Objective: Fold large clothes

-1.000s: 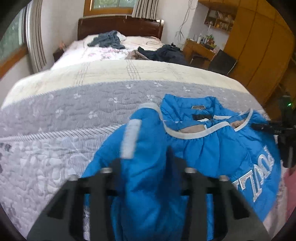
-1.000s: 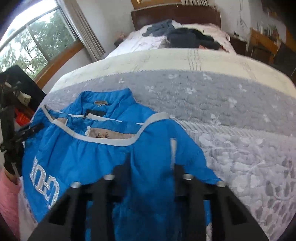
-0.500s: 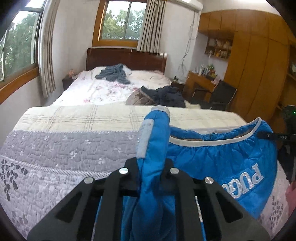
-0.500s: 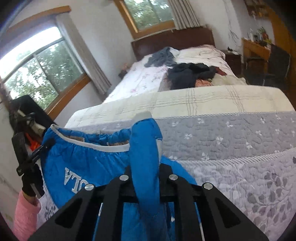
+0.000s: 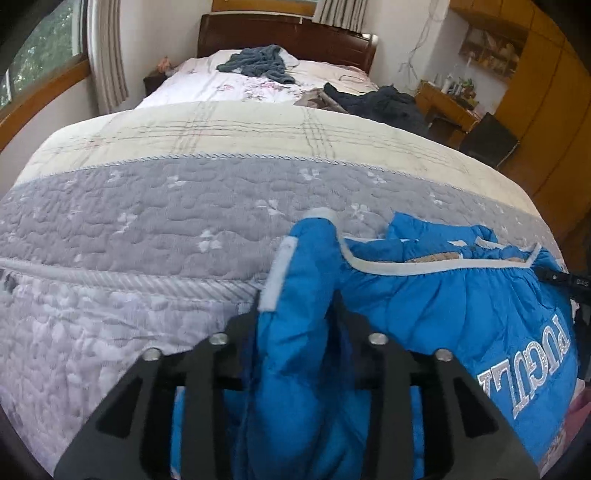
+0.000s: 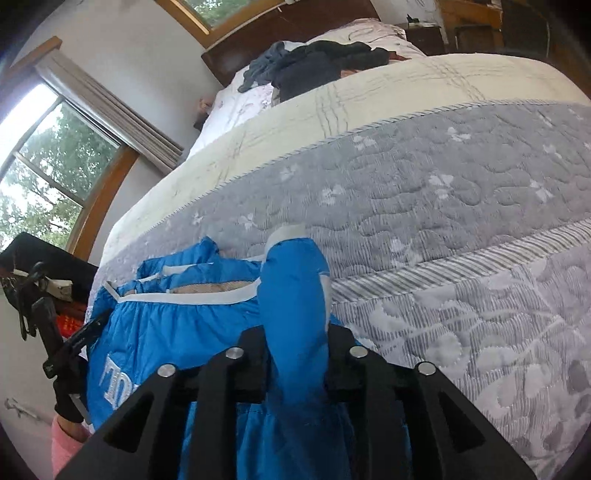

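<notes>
A bright blue padded jacket (image 5: 461,317) with white trim and silver lettering hangs between my two grippers over the near end of the bed. My left gripper (image 5: 295,314) is shut on a bunched fold at the jacket's left edge, and the fabric hides the fingertips. Seen from the right wrist view, the same jacket (image 6: 177,325) spreads to the left, and my right gripper (image 6: 295,325) is shut on its right edge fold. The jacket's far part touches the grey quilt (image 5: 166,221).
The quilted grey and cream bedspread (image 6: 443,177) stretches ahead. Dark clothes (image 5: 376,98) and a grey-blue garment (image 5: 258,62) lie on the far bed by the wooden headboard (image 5: 288,35). A window (image 6: 37,155) is left; wooden cupboards (image 5: 535,92) stand right. A pink sleeve (image 6: 66,439) shows low left.
Half a second ago both grippers held the jacket raised high; now they have tipped down and lowered it toward the quilt, much as it lay a second ago.
</notes>
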Action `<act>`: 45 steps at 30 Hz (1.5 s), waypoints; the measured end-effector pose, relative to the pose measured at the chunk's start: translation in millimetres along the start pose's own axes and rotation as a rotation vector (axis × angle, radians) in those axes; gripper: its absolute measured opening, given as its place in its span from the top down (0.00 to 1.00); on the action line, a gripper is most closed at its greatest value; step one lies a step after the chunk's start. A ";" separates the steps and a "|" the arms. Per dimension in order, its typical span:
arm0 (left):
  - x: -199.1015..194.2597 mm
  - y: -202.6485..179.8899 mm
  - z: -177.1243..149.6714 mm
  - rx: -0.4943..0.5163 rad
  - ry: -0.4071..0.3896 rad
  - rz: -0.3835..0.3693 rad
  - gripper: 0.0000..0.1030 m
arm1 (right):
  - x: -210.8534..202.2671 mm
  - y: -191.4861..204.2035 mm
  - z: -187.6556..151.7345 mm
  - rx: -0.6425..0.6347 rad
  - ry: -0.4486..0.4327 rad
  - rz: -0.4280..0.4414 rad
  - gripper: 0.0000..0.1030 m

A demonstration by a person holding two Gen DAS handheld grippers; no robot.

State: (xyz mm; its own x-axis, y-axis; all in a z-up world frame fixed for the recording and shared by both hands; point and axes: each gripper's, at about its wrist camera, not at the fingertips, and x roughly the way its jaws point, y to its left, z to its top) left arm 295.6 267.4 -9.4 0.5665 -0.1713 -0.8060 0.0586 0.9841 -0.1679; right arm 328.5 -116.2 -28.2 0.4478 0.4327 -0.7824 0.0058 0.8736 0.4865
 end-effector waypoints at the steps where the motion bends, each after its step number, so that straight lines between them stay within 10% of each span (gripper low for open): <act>1: -6.5 1.1 -0.7 0.001 -0.002 0.001 0.60 | -5.4 1.1 -0.8 -0.006 -0.002 -0.013 0.72; 4: -34.6 7.7 -6.2 -0.007 -0.037 -0.010 0.57 | -31.2 5.4 -6.7 -0.042 -0.041 -0.074 0.58; 15: -131.7 0.4 -100.9 0.061 -0.124 -0.077 0.55 | -110.2 14.4 -100.6 -0.148 -0.037 -0.074 0.57; 22: -121.3 1.6 -129.2 0.044 -0.102 -0.029 0.55 | -118.7 47.3 -146.5 -0.324 -0.080 -0.010 0.57; 35: -92.7 29.4 -140.8 -0.059 -0.044 -0.093 0.48 | -78.0 24.8 -160.6 -0.250 0.011 -0.064 0.61; 45: -116.1 61.8 -122.3 -0.154 -0.049 -0.162 0.28 | -124.2 -2.9 -130.3 -0.124 -0.073 0.078 0.17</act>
State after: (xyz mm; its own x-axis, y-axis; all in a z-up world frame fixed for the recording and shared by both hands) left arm 132.9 342.2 4.4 0.5996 -0.3205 -0.7333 0.0280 0.9241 -0.3810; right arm 156.3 -143.5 16.9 0.5065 0.4873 -0.7113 -0.1404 0.8606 0.4896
